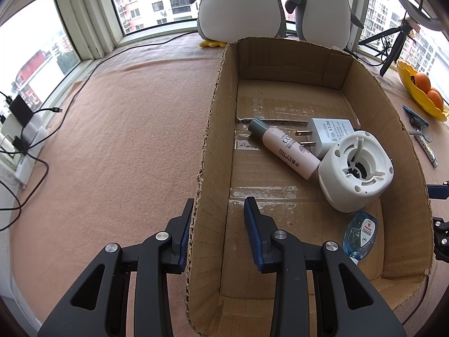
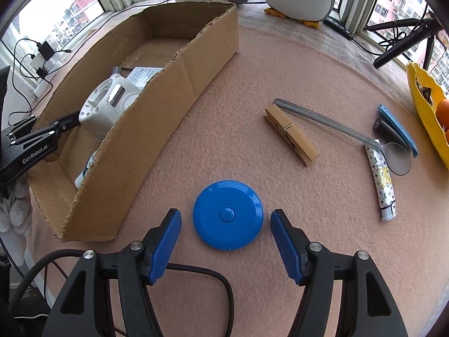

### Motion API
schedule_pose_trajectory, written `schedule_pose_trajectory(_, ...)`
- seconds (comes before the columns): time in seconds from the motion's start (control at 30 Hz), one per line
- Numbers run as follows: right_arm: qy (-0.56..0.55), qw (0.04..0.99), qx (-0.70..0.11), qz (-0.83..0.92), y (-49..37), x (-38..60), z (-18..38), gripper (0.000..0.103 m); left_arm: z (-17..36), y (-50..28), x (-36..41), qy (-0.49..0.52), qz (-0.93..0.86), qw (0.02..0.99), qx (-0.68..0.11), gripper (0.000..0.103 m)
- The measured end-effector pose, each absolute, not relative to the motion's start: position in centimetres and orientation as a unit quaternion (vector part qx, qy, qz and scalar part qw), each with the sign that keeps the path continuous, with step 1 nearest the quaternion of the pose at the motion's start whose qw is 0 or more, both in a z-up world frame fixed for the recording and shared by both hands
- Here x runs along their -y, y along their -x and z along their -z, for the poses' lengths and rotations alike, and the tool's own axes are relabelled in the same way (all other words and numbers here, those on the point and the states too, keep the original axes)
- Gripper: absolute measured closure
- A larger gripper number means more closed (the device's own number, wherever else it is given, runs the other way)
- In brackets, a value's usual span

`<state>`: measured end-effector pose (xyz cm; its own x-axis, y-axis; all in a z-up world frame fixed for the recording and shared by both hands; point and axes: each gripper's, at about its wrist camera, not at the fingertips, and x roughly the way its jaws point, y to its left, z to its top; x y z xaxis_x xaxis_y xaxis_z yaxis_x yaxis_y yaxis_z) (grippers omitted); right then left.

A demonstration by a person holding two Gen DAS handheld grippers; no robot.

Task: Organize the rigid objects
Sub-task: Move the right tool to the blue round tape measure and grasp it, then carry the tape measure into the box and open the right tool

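Right wrist view: the right gripper [image 2: 226,224] pointed steeply down at the blue disc [image 2: 228,214], which lay flat on the pink mat [image 2: 280,70] between the spread blue fingers [image 2: 165,245], neither pad touching it. Being round, the disc offered no long axis to align with. The box [image 2: 157,118] stood at ten o'clock from it. The left gripper [image 1: 219,233] was clamped on the box's near wall, so the right hand was nearer.
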<state>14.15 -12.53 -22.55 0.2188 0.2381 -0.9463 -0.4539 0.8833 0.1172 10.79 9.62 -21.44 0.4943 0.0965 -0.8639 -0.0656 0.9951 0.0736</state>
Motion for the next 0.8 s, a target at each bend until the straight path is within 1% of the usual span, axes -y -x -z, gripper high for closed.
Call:
schedule_pose_trajectory(0.1, 0.1, 0.772, -0.589, -0.216, -14.3, 12.4, 22.9, 0.041, 21.4, -10.8, -9.6, -0.016, -0.047, 0.864, -0.501, 0.07)
schedule_pose_trajectory(0.17, 0.108, 0.771, -0.59, -0.213, -14.4, 12.2, 23.0, 0.043, 21.4, -10.8, -9.6, -0.015, -0.047, 0.864, -0.501, 0.07)
schedule_pose_trajectory(0.3, 0.116, 0.77, -0.59, -0.211, -14.5, 11.8, 23.1, 0.057, 21.5, -10.8, -9.6, -0.015, -0.047, 0.864, -0.501, 0.07)
schedule_pose_trajectory(0.63, 0.1, 0.782, -0.578, -0.209, -14.1, 12.7, 22.6, 0.057, 21.5, -10.8, -9.6, -0.015, -0.047, 0.864, -0.501, 0.07)
schedule_pose_trajectory(0.8, 0.08, 0.809, -0.544, -0.206, -14.5, 13.5, 19.5, 0.057, 21.6, -10.7, -9.5, -0.015, -0.047, 0.864, -0.5, 0.07)
